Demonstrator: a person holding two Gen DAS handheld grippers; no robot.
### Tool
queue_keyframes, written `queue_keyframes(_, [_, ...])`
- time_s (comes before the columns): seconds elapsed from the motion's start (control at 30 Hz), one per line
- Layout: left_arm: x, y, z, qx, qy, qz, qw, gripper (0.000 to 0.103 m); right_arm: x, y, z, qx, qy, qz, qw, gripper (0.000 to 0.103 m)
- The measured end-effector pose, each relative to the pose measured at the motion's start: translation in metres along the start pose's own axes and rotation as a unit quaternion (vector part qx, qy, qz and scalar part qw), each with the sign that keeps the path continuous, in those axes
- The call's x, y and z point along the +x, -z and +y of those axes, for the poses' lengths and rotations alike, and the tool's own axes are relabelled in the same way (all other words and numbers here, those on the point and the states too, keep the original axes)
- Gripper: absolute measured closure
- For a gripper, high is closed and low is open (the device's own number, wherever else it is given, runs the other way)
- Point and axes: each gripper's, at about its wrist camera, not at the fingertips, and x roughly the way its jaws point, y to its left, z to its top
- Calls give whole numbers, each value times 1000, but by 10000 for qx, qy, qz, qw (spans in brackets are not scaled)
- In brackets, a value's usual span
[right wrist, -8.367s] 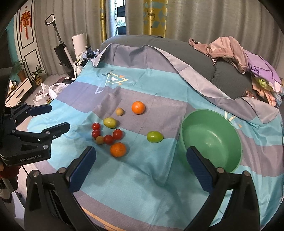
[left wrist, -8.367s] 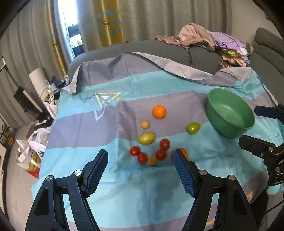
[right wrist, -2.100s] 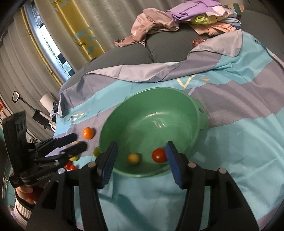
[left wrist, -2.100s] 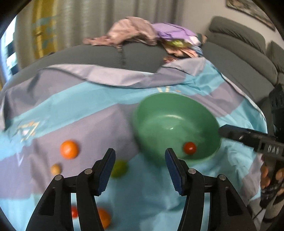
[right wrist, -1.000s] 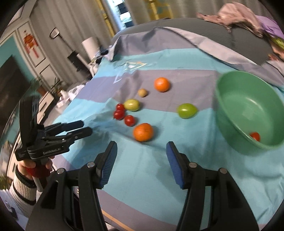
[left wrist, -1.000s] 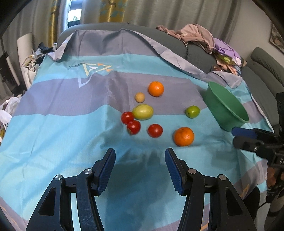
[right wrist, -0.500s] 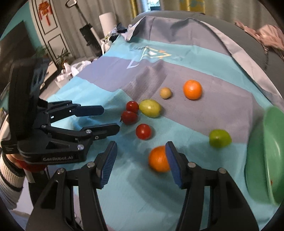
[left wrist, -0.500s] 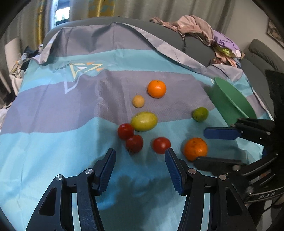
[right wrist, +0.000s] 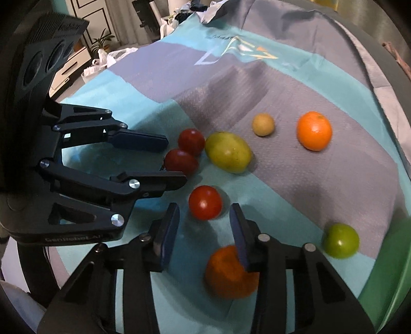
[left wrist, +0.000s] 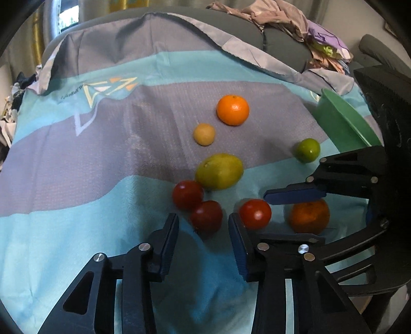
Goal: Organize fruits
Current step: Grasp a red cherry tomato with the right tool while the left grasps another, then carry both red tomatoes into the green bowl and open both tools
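Note:
Fruit lies on a striped cloth (left wrist: 77, 159). My left gripper (left wrist: 204, 227) is closing, and a red tomato (left wrist: 206, 217) sits between its tips with the pads clear of it. A second tomato (left wrist: 187, 194) and a yellow-green fruit (left wrist: 219, 170) lie just beyond. My right gripper (right wrist: 204, 228) is closing too. A third tomato (right wrist: 205, 202) rests just past its tips, untouched. A near orange (right wrist: 227, 272) lies under its right finger. In the right wrist view the left gripper (right wrist: 176, 160) straddles its tomato (right wrist: 181, 161). The green bowl (left wrist: 344, 123) is at the right.
A far orange (left wrist: 233, 110), a small tan fruit (left wrist: 204, 134) and a green lime (left wrist: 307, 150) lie further back on the cloth. A grey sofa back with heaped clothes (left wrist: 295, 23) rises behind. The two grippers stand close, side by side.
Both grippers have come down and closer to the tomatoes. Their jaws have narrowed since half a second ago. The bowl has slid toward the right edge of both views.

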Motion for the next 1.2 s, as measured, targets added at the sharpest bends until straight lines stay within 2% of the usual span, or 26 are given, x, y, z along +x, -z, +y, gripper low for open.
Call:
queue_keyframes(0.2, [6,-3,-1,55,98,67,9999,69,7,-4,2,-95,-20,56,9999,71])
queue_keyframes(0.3, [7,-4,-1,40,101,74,9999,76,8,-5,2,-79,-21,27,10000,75])
queue_keyframes(0.53, [5,-3,-1,53,21,9,10000,77,4,-3,2,-23,76,-93,9999,76])
queue_keyframes(0.9, [-34,-4,-4,-134,-72,-473,9988,77,-44,10,-11,610,299,-765,9948,76])
queue_keyframes(1.2, [-59,-2,-27,-83,-86,-692,9975,77,-94,41,-21,1143,388,-1320,9839,76])
